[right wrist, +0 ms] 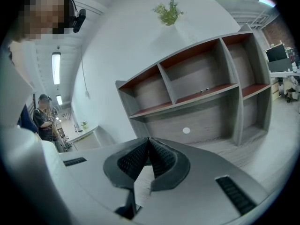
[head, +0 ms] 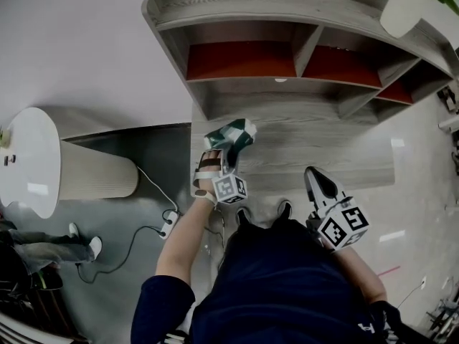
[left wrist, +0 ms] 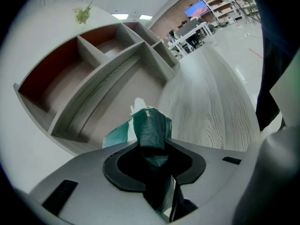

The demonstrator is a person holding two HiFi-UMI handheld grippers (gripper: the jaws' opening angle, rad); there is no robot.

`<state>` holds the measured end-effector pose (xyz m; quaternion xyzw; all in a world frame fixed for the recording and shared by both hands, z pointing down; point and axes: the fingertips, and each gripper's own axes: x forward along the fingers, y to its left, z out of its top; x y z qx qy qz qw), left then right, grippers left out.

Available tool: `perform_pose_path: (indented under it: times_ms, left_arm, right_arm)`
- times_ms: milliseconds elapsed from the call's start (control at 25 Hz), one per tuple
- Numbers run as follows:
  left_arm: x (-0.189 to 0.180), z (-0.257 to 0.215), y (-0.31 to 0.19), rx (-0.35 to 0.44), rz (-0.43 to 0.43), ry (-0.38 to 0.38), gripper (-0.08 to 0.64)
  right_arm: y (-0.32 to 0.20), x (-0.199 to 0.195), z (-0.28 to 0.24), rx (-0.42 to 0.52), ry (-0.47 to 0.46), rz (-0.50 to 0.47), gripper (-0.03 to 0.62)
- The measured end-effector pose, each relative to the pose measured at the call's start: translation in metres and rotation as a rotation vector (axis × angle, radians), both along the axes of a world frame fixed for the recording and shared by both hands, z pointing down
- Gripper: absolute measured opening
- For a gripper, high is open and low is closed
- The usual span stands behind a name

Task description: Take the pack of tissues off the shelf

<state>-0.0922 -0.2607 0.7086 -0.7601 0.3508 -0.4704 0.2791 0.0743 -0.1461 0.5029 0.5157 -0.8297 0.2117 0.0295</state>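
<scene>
While the left gripper's point(left wrist: 152, 146) jaws are clamped on the dark green pack of tissues point(left wrist: 150, 125), the pack sticks out past their tips with its crumpled end forward. In the head view the pack point(head: 233, 135) sits at 12 o'clock from the left gripper point(head: 219, 156), outside the compartments of the shelf point(head: 287, 84) and just before its lower left corner, over the wood-grain floor strip point(head: 330, 149).

The right gripper point(right wrist: 149, 146) has its ribbed jaws pressed together with nothing between them. It hangs at 4 o'clock from the left one in the head view point(head: 313, 174), well apart from the pack.

Beyond the pack, at 12 o'clock, the shelf's front edges run as a row of grey boards with red-backed bays. In the left gripper view the wide lowest bay point(left wrist: 108, 97) lies open at 11 o'clock. The floor strip spreads bare from 1 to 4 o'clock of the pack.

At 9 o'clock in the head view stands a round white desk point(head: 29, 160). A white cable point(head: 154, 192) trails across the grey floor between it and the person's left arm.
</scene>
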Motion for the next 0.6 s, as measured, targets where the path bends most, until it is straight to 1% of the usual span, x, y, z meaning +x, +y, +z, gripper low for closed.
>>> perform_pose_path:
  times_ms: [200, 600]
  left_arm:
    - [0.0, 0.024, -0.005, -0.041, -0.014, 0.002, 0.127]
    - [-0.002, 0.05, -0.01, -0.069, -0.017, 0.005, 0.127]
  right_arm:
    - [-0.001, 0.005, 0.0, -0.005, 0.009, 0.024, 0.014]
    - [0.002, 0.018, 0.002, -0.022, 0.026, 0.067, 0.014]
